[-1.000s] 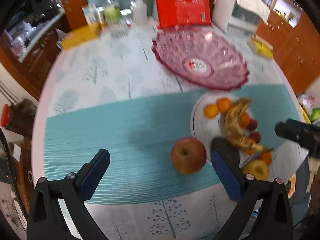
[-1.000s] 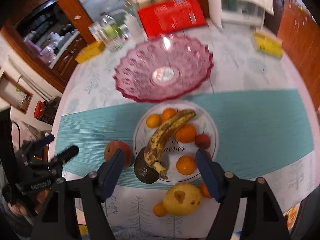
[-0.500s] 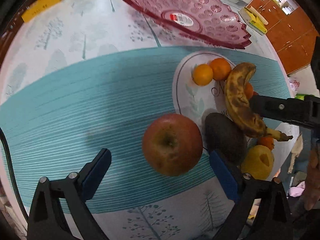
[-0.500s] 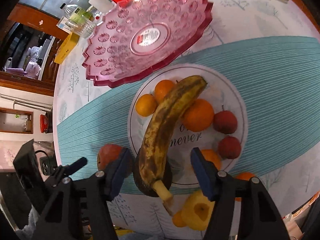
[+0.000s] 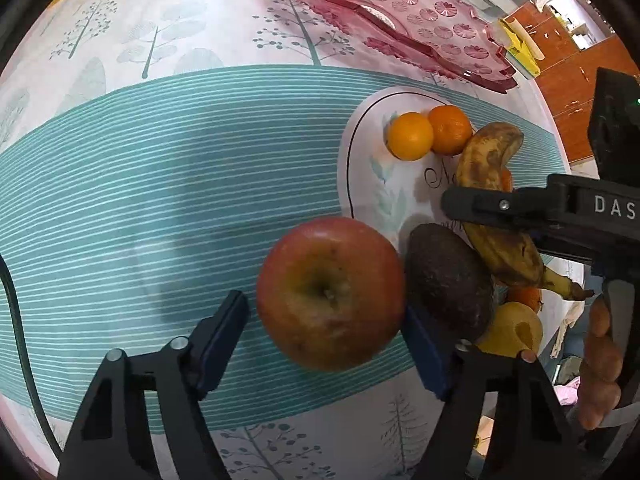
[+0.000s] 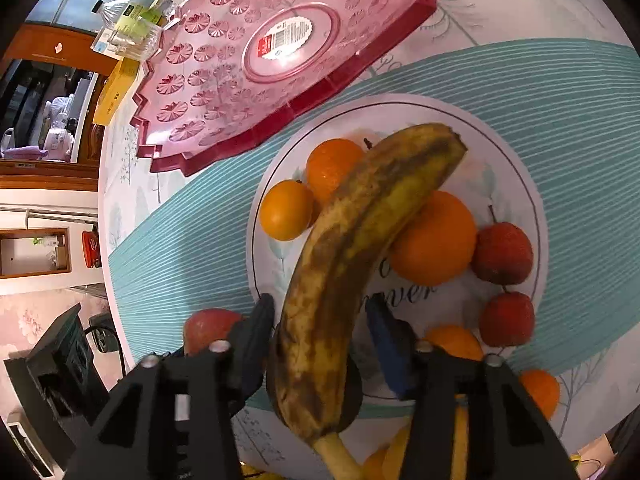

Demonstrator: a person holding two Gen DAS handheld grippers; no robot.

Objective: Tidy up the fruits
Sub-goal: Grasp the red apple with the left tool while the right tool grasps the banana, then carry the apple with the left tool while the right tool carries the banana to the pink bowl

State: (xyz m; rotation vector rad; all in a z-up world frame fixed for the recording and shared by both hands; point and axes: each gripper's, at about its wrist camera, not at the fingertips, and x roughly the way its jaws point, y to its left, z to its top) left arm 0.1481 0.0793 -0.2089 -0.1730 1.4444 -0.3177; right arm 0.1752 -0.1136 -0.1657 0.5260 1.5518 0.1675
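Observation:
A red apple [image 5: 330, 294] lies on the teal cloth next to a white plate [image 5: 352, 168]. My left gripper [image 5: 328, 332] straddles it with its jaws closing. The right pad touches the apple and a thin gap shows at the left pad. A spotted brown banana [image 6: 360, 232] lies across the oranges [image 6: 434, 240] on the plate [image 6: 532, 184]. My right gripper [image 6: 320, 340] points down over its stem end, jaws closing, both pads at its skin. A dark avocado [image 5: 448, 280] sits under that end. The pink glass bowl [image 6: 280, 40] stands beyond the plate with nothing in it.
Two small red fruits [image 6: 502, 254] and small oranges [image 5: 412, 136] share the plate. A yellow fruit [image 5: 516, 328] and another orange [image 6: 540, 388] lie near the table's front edge. Bottles and a yellow box [image 6: 116, 92] stand behind the bowl. A hand [image 5: 600, 364] holds the right gripper.
Both grippers have sunk towards the table and tipped further down. The left jaws have narrowed around the apple. The right jaws have narrowed onto the banana's stem end.

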